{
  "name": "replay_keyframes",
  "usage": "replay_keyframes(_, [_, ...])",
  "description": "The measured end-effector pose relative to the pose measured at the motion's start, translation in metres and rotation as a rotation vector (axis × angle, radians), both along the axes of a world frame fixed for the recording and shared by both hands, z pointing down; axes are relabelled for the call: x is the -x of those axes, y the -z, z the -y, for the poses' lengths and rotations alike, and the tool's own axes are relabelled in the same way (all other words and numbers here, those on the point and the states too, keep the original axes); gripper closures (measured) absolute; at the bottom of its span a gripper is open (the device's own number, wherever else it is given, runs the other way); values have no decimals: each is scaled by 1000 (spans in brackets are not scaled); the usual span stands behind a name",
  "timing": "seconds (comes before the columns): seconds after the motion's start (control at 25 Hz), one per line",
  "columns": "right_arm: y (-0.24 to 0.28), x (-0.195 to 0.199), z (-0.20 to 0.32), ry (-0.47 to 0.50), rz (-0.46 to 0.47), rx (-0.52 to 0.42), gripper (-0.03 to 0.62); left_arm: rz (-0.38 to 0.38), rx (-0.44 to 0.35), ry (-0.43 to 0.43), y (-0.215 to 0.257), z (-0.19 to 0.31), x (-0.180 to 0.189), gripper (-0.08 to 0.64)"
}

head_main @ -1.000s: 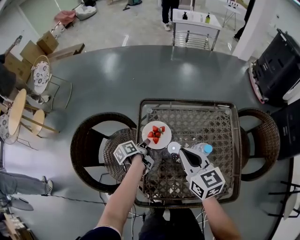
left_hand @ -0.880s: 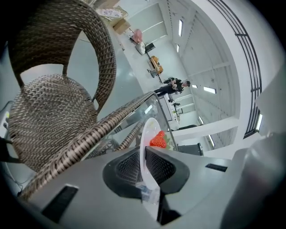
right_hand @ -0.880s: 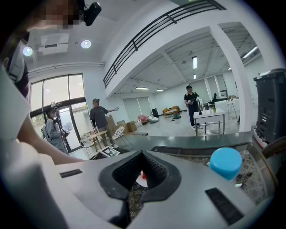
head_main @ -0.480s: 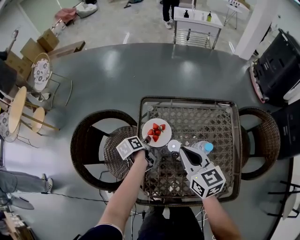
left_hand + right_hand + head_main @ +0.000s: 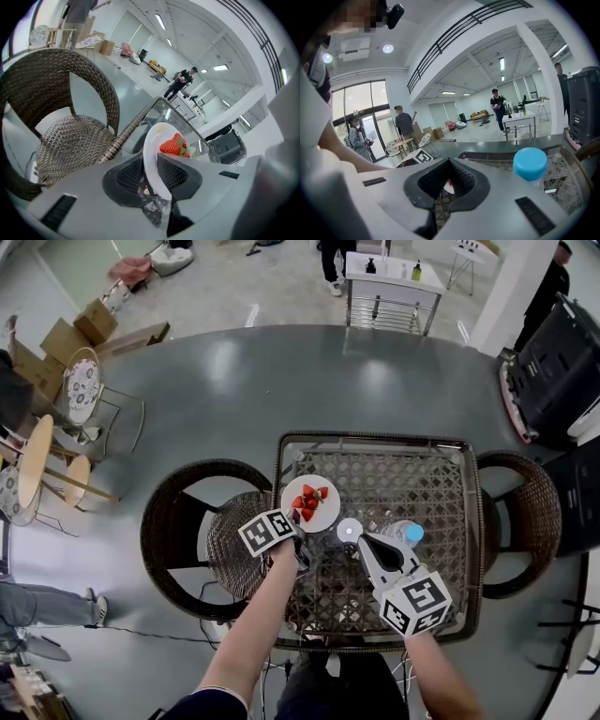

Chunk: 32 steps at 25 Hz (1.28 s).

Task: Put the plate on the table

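A white plate [image 5: 328, 509] with several strawberries [image 5: 307, 502] is at the left edge of the glass-topped wicker table [image 5: 412, 479]. My left gripper [image 5: 295, 522] is shut on the plate's near rim. In the left gripper view the plate [image 5: 152, 157] stands between the two pads with the strawberries [image 5: 172, 146] beyond them. I cannot tell whether the plate touches the glass. My right gripper [image 5: 360, 542] hovers over the table's middle front, shut and holding nothing, and its jaws [image 5: 450, 176] meet at the tips.
A small white round object [image 5: 349, 531] and a water bottle with a blue cap [image 5: 412, 534] [image 5: 530, 164] lie just ahead of my right gripper. Wicker chairs stand to the left [image 5: 183, 521] [image 5: 70, 140] and right [image 5: 525, 521] of the table. People stand far behind.
My left gripper has moved forward and right toward the table, and the plate in it has shifted slightly farther. The right gripper has barely moved.
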State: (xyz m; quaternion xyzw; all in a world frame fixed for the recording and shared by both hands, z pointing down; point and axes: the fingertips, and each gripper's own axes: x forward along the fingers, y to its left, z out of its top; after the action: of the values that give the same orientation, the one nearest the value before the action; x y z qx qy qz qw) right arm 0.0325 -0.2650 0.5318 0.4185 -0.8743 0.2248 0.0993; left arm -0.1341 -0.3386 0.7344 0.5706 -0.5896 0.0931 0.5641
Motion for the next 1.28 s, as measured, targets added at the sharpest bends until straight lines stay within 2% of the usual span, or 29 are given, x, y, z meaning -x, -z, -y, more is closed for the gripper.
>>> replay_keyframes(0.28, [0,-1,-2,2,13,4,588,88,11,-19,0,0,2,474])
replay_keyframes(0.52, [2,0,0,4,20,0,588,109,14,-27,1,-5,7,474])
replay_keyframes(0.72, [5,3,-3,6,22,-11,588,112,-26,-61,13,-9,9,476])
replay_keyframes(0.88, [11,4,-2,4,25,-21,588,158,-113,-154,38,-10,2,476])
replay_keyframes(1.28, [34,7,-6,6,39,-65,587,313,-424,-440,130,-31,-35,477])
